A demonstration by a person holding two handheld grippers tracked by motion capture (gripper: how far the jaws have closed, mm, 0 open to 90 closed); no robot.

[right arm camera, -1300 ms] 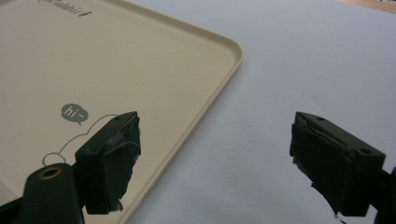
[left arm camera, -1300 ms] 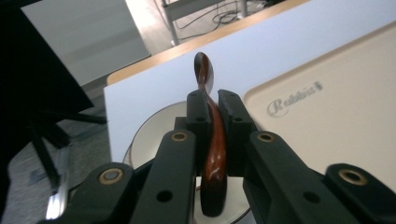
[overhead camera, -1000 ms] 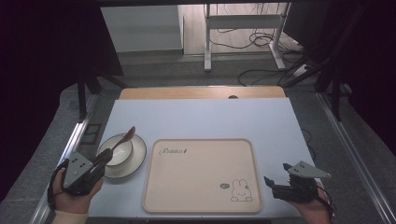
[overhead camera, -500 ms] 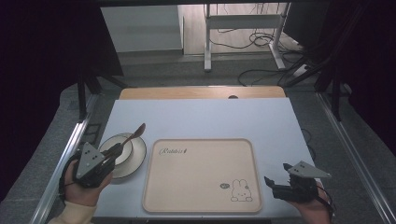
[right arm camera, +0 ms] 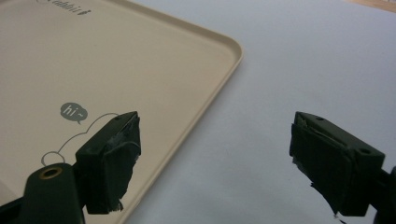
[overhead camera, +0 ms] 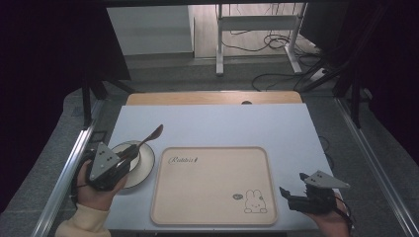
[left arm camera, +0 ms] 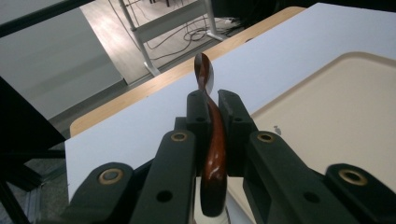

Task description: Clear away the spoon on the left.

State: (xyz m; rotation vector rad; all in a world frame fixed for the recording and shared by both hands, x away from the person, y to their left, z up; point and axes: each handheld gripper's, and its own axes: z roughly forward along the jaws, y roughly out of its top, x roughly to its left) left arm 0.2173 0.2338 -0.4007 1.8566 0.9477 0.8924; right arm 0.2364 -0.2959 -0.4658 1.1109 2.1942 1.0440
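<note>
My left gripper (overhead camera: 129, 155) is shut on the handle of a dark brown wooden spoon (overhead camera: 148, 138), whose bowl points up and away over the table. In the left gripper view the spoon (left arm camera: 211, 116) is pinched between the two black jaws, its bowl beyond the tips of my left gripper (left arm camera: 215, 105). Under that hand sits a white plate (overhead camera: 143, 165) at the table's left. A beige tray (overhead camera: 212, 187) with a rabbit drawing lies in the middle. My right gripper (overhead camera: 285, 195) rests open near the tray's right front corner, nothing between the jaws of the right gripper (right arm camera: 215, 158).
The white tabletop (overhead camera: 237, 126) stretches behind the tray, with a wooden strip (overhead camera: 212, 98) at its far edge. Metal rails (overhead camera: 64, 173) run along both sides. Beyond the table are a stand's legs and cables (overhead camera: 276, 44) on the floor.
My left gripper has lifted the spoon off the plate and carried it up and to the right. The right gripper has stayed where it was.
</note>
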